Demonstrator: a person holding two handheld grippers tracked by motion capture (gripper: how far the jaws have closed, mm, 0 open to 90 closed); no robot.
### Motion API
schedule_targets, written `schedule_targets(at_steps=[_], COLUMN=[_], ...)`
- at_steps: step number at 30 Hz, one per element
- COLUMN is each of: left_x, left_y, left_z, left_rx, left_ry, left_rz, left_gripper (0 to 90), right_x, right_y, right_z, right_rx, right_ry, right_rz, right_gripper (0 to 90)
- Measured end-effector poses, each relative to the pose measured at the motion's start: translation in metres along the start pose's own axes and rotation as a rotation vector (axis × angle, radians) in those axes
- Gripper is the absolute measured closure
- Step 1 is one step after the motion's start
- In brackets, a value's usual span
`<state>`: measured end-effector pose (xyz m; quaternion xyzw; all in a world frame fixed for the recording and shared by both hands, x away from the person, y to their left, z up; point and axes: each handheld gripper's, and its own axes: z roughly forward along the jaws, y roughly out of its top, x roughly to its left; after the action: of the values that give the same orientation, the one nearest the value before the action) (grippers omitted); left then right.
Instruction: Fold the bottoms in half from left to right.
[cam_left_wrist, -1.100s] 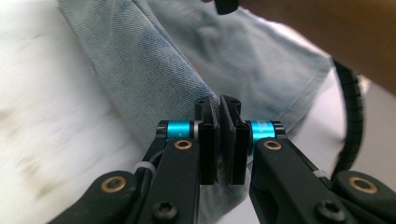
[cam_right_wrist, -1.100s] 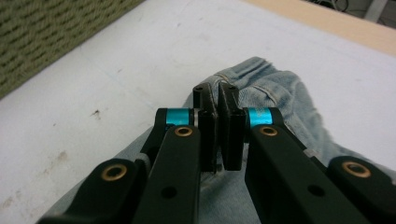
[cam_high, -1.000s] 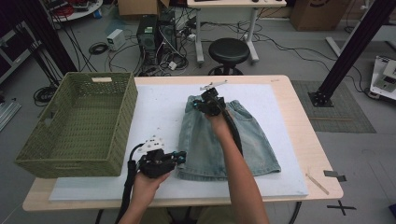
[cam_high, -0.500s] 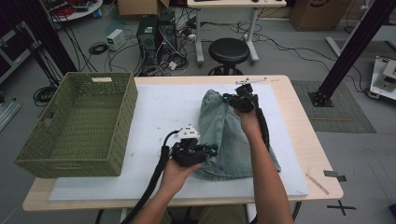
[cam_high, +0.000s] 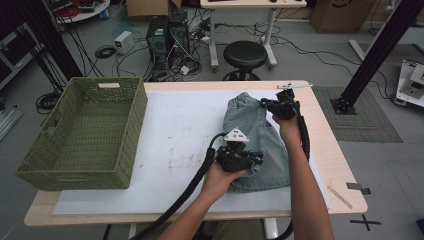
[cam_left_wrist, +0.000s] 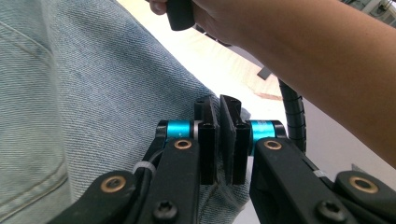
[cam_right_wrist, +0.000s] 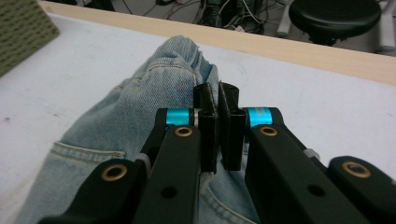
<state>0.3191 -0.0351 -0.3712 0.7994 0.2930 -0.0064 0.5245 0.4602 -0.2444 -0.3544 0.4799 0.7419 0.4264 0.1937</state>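
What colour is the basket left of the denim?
Olive green woven basket; clearest in the high view.

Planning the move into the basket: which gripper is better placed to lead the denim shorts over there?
Left. The left gripper, shut on the denim shorts, sits nearer the green basket. The right gripper pinches the far edge, farther from it, so it would likely follow.
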Motion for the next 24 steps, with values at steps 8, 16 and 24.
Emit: schedule_targets(at_steps=[8,16,24], left_x=[-0.007,-0.008,-0.005], left_y=[0.005,0.000,-0.007], left_z=[0.030,0.055,0.072], left_rx=[0.039,0.058,0.071], left_ry=[0.007,0.004,0.035], left_rz=[0.002,0.005,0.021], left_gripper=[85.2,83.1,61.0], right_x=[-0.015,-0.029,-0.029], right_y=[-0.010,-0.026,-0.032], right_z=[0.008,0.012,0.015], right_rx=[0.054,0.085,0.065], right_ry=[-0.056,-0.105,-0.112], right_rz=[-0.023,-0.038,-0.038], right_gripper=[88.0,87.9,87.2])
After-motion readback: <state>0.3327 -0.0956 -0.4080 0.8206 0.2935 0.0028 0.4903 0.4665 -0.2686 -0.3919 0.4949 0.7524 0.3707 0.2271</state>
